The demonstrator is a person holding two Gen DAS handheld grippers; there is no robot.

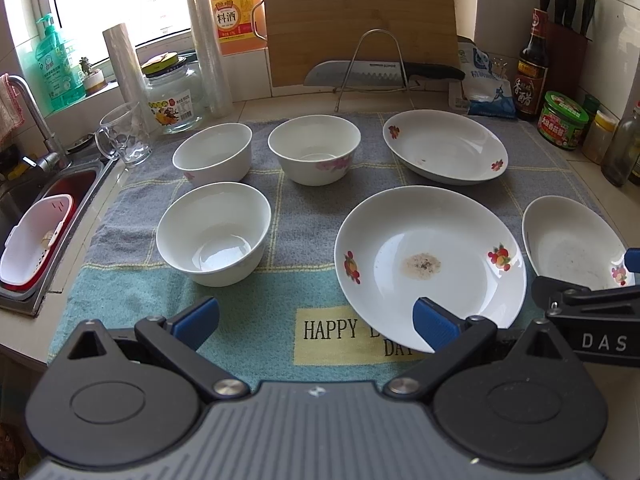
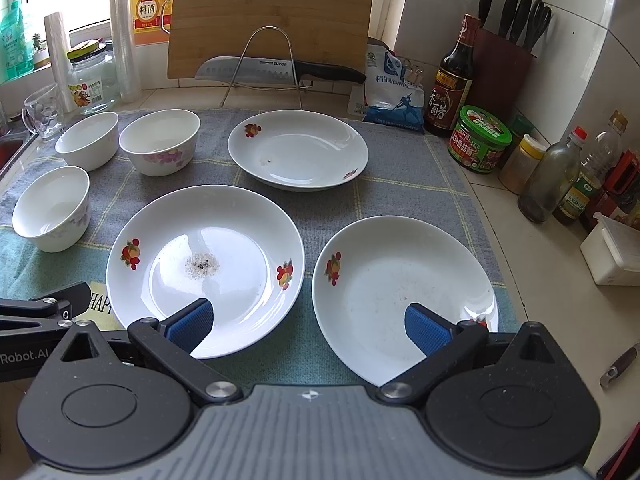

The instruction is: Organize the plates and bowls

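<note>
Three white bowls stand on the towel at the left: a near one, a far left one and a flowered one. Three white plates with fruit prints lie to the right: a middle one with a dirty spot, a far one and a near right one. My left gripper is open and empty, hovering over the towel's near edge. My right gripper is open and empty, above the gap between the middle and right plates.
A sink with a white-red basket lies left. A glass mug, jar, cutting board and knife on a rack stand behind. Sauce bottles, jars and a white box line the right.
</note>
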